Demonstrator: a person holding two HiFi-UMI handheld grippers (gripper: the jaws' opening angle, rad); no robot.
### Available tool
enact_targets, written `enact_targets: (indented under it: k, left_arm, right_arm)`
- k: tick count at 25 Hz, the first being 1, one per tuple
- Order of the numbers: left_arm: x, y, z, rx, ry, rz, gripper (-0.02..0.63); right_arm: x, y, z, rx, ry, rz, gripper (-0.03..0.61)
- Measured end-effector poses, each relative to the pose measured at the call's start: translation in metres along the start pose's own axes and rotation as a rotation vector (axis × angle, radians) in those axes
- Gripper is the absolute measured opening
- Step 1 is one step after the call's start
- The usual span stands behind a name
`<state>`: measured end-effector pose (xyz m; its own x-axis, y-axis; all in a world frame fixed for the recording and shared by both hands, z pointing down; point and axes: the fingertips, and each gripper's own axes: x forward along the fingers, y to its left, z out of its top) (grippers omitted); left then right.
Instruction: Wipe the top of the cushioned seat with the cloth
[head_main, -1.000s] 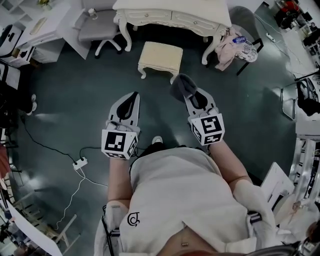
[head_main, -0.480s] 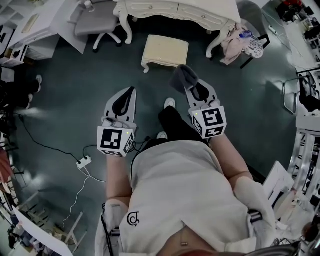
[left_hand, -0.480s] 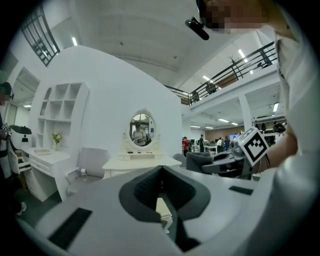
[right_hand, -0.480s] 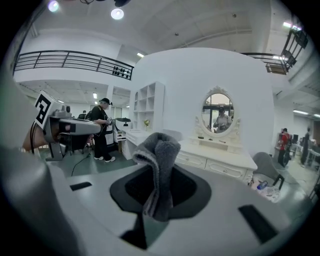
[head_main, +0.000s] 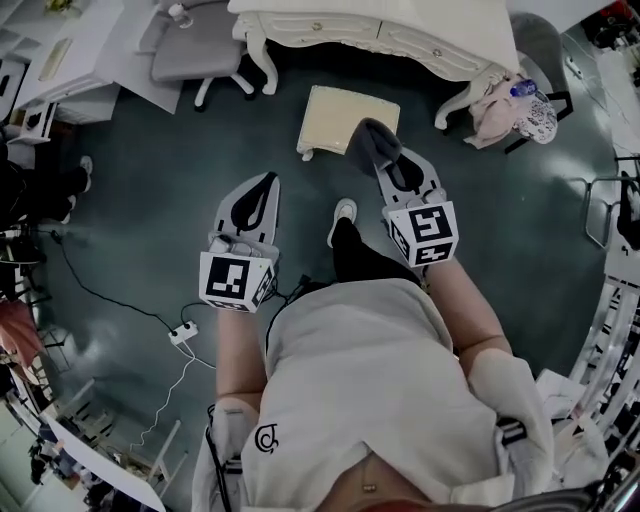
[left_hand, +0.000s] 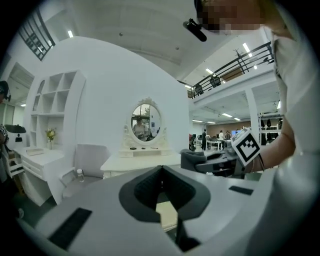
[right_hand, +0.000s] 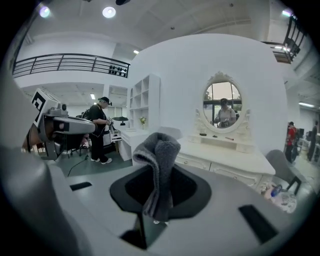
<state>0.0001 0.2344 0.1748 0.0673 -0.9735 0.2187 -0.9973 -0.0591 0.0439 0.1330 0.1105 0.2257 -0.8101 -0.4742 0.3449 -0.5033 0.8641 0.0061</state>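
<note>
**Approach closing on seat; cloth in hand, wiping not begun**

Since a second ago you have stepped forward. The cushioned seat (head_main: 340, 115) now sits nearer your grippers in the head view, and one shoe (head_main: 343, 212) shows on the floor between them. The cloth's edge now overlaps the seat's near rim in that view, where a strip of floor separated them before.

Right gripper (head_main: 385, 168): jaws closed on the grey cloth (right_hand: 157, 165). The cloth is pinched at its lower part and stands up in a folded bunch above the tips. The grip looks secure.

Left gripper (head_main: 268, 185): jaws drawn together at the tips with nothing between them. The seat's cream top shows only through the opening behind the tips, well beyond them.

Location: the seat stands on the floor at 12 o'clock from your right gripper and at about 1 o'clock from your left. It is just in front of the white dressing table (head_main: 380, 30).

Step in hand: carrying the cloth to the seat. The right gripper view looks level across at the mirror and does not show the seat. I therefore judge that the cloth is held in the air, above the cushion and not touching it.

Next move: tilt the right gripper down and lower it until the bunched cloth presses flat on the cushion. Begin at the near edge and sweep toward 12 o'clock. Keep the left gripper out of the path.
</note>
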Motion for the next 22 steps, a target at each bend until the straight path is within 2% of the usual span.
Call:
enact_targets:
  k: [4, 9, 16, 22]
  left_arm:
    - [0.065, 0.037, 0.002, -0.026, 0.011, -0.010, 0.012]
    - [0.140, 0.067, -0.007, -0.013, 0.045, -0.046, 0.012]
    - [0.212, 0.101, -0.049, 0.003, 0.114, -0.149, 0.012]
    - [0.265, 0.134, -0.096, -0.056, 0.130, -0.242, 0.012]
  right_arm:
    - [0.056, -0.040, -0.001, 0.042, 0.023, -0.003, 0.077]
    - [0.120, -0.072, -0.017, 0.075, 0.086, 0.007, 0.077]
    - [0.202, -0.096, -0.071, 0.130, 0.200, -0.004, 0.077]
    - [0.265, -0.102, -0.130, 0.169, 0.325, -0.034, 0.077]
